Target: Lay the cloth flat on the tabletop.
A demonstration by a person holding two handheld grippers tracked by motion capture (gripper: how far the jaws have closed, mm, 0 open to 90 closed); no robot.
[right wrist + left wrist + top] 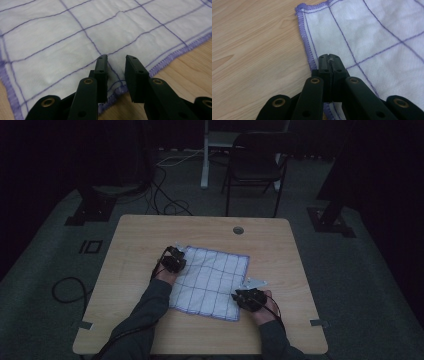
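A white dishcloth (210, 282) with purple grid lines is lying flat at the centre of the wooden table (150, 230). The left gripper (329, 62) is sitting at its ten o'clock edge, jaws pressed together over the hem, though whether they are pinching fabric I cannot tell. The right gripper (116, 67) is waiting parted at the five o'clock corner, probably readying a matching grasp for folding.

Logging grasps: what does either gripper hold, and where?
Left gripper pinches the white purple-checked cloth at its purple stitched edge. Right gripper is open, holding nothing.
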